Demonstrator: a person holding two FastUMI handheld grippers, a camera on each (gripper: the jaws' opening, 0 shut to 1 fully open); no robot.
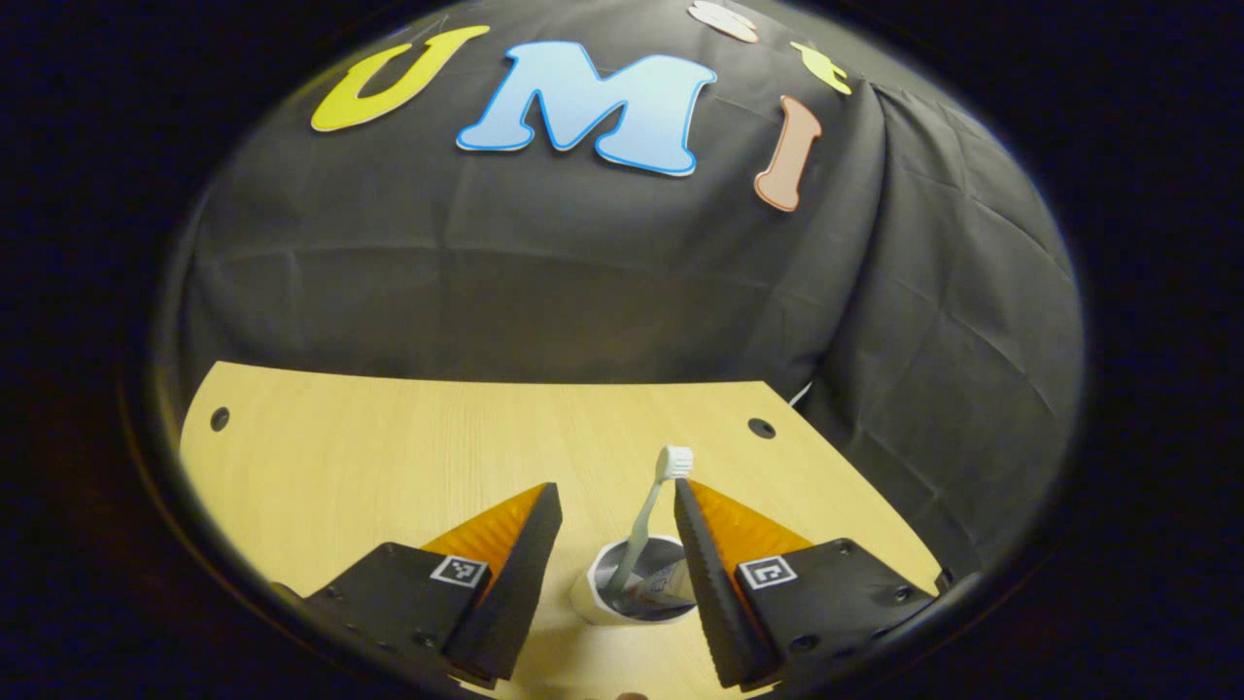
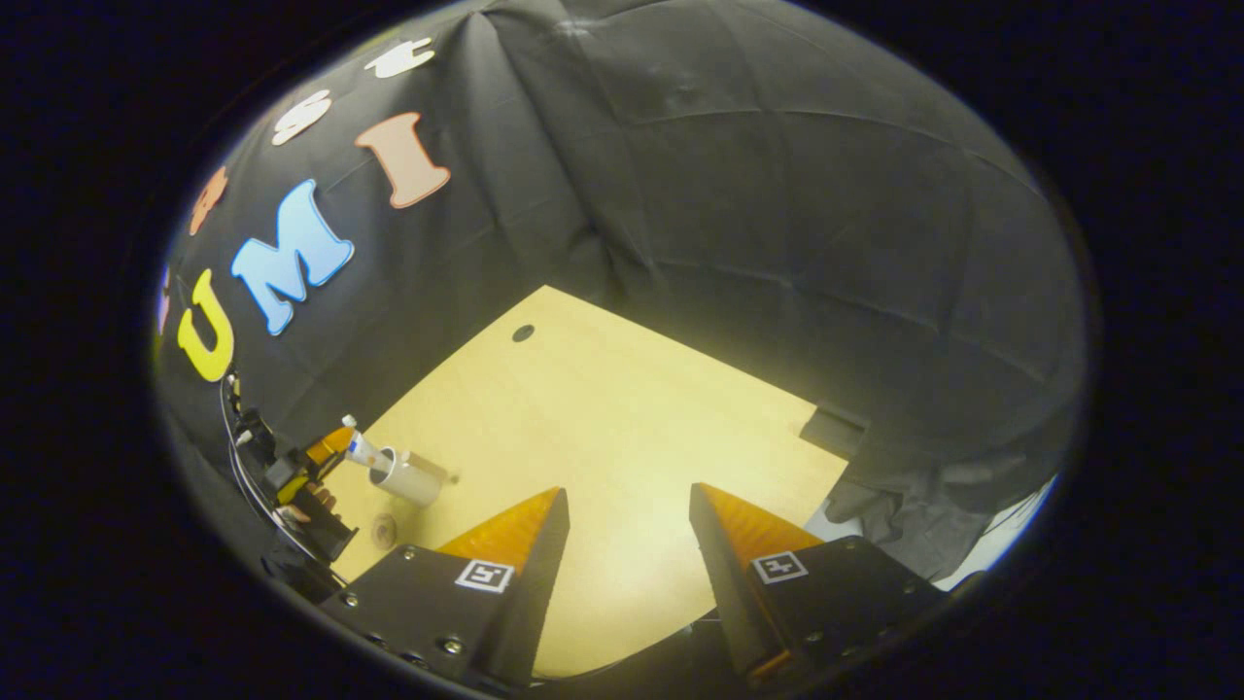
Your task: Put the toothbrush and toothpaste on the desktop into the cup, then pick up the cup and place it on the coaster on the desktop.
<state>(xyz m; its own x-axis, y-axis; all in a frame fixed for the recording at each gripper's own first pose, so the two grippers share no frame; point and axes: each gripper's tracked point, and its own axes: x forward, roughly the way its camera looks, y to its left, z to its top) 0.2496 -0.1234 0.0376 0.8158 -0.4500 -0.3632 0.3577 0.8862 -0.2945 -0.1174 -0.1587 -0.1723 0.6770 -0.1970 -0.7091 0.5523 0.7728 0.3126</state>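
The white cup [image 1: 637,583] is standing upright on the pale wooden bench [image 1: 389,457], and everything here is placed against it. The toothbrush [image 1: 649,515] is leaning inside the cup with its bristled head rising well above the rim, and the toothpaste [image 1: 666,583] is sitting in the cup beside it. The left gripper [image 1: 617,583] is hovering over the cup with its jaws spread wide, one to each side of the cup and neither pressing on it; the toothbrush head is showing just beside the right-hand finger. Beyond the cup the bench is lying bare up to its far edge, where two round holes [image 1: 761,428] are sitting near the corners (the black cloth wall is hanging right behind that edge). In the right gripper view, the right gripper [image 2: 622,564] is hanging well apart from the cup, over open bench, its jaws spread and holding nothing. A small round coaster [image 2: 385,530] is lying on the bench near the cup, on the side toward the bench's near edge, and a hand [image 2: 316,501] is gripping the left gripper just beside the cup.
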